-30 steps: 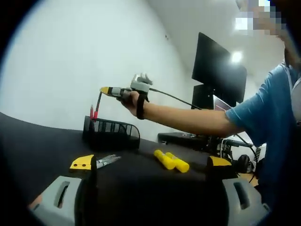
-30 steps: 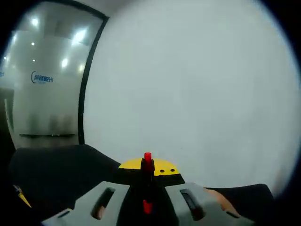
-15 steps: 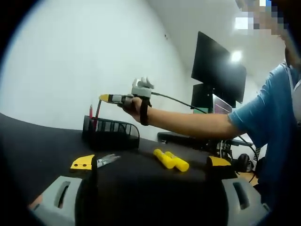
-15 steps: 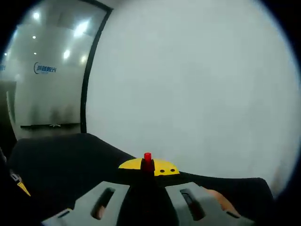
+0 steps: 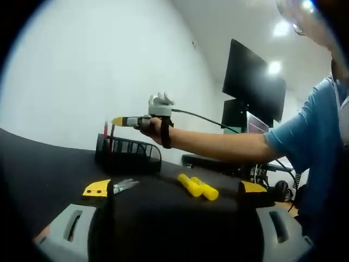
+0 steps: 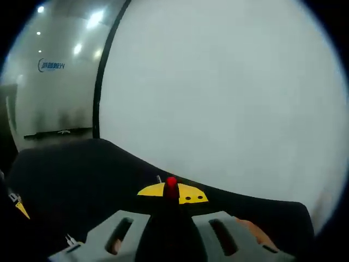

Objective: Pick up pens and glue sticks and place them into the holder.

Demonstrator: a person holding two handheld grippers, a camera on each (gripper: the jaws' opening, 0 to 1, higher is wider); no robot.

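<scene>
Right claw [image 6: 171, 192] pinching red pen [image 6: 171, 185] above holder [image 5: 128, 154], left claw [image 5: 175, 191] gaping

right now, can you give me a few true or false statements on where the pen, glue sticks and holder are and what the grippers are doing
1. The right gripper is shut on a red-capped pen. True.
2. The two yellow glue sticks stand inside the holder. False: they lie on the black table, to the right of the holder in the left gripper view.
3. The left gripper is open and carries nothing. True.
4. The holder is a white cup. False: it is a black mesh holder.
5. The right gripper sits over the holder in the left gripper view. True.
</scene>
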